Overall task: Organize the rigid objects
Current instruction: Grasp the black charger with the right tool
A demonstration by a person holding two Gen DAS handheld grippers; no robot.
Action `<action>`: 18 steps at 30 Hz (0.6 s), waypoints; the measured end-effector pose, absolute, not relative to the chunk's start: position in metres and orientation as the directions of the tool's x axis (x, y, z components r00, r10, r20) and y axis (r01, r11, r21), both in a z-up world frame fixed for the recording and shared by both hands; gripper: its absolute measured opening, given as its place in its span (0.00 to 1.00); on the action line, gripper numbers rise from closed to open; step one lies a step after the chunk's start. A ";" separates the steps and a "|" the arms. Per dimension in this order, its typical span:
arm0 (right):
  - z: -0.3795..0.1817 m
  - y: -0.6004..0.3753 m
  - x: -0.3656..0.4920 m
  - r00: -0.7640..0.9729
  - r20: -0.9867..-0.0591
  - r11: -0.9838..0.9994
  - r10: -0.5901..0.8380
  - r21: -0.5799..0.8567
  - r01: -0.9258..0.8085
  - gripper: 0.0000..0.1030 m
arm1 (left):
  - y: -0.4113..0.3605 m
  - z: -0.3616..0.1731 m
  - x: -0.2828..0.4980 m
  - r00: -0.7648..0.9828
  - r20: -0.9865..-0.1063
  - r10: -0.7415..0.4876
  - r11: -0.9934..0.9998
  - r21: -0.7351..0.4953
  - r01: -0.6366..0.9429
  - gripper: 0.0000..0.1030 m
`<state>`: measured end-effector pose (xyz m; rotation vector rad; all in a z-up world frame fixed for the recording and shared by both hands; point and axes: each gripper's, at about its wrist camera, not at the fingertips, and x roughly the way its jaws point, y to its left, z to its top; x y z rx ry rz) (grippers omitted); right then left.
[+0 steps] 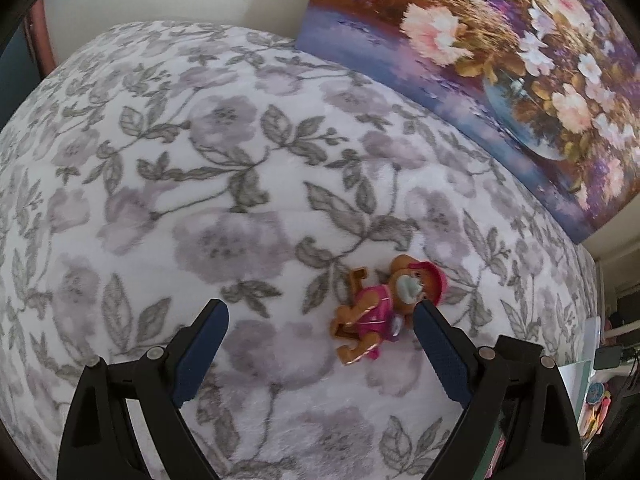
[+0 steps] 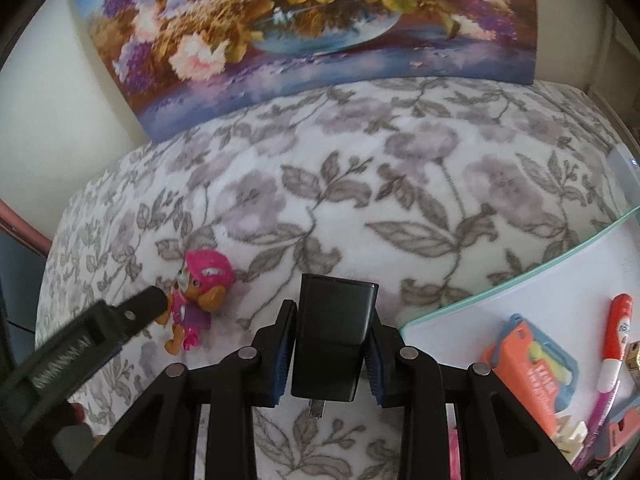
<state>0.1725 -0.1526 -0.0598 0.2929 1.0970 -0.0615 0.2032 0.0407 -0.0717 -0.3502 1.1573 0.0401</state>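
Partly claw-hidden (image 2: 332, 356) black charger (image 2: 334, 320)

The floral blanket (image 1: 248, 184) is soft, fuzzy fleece, matt, with a short nap. The toy dog figure (image 1: 376, 312) on it is smooth moulded plastic with a slight sheen on its pink vest and helmet. The left gripper (image 1: 320, 312) is matt black plastic, its finger pads (image 1: 440, 352) a dark blue, finely ridged rubbery material, with small dull metal pins at the joints. The right gripper (image 2: 330, 344) is built the same and clamps a black charger block (image 2: 332, 336) of smooth, satin plastic. The flower painting (image 2: 304, 28) looks like matt, textured canvas. The white tray (image 2: 520, 312) appears smooth and matt.
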 end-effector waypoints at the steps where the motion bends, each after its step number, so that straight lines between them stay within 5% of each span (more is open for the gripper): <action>1: -0.058 -0.155 0.172 0.462 -0.882 0.959 0.092 0.204 0.198 0.32 | 0.040 -0.073 0.203 0.409 -0.899 -0.158 0.943 -0.260 -0.208 0.91; 16: -0.051 -0.182 0.172 0.481 -0.871 0.941 0.097 0.238 0.241 0.32 | 0.000 -0.086 0.211 0.438 -0.884 -0.164 0.966 -0.234 -0.111 0.90; 18: -0.052 -0.182 0.173 0.481 -0.871 0.941 0.099 0.240 0.240 0.32 | -0.003 -0.087 0.211 0.442 -0.881 -0.166 0.967 -0.234 -0.103 0.79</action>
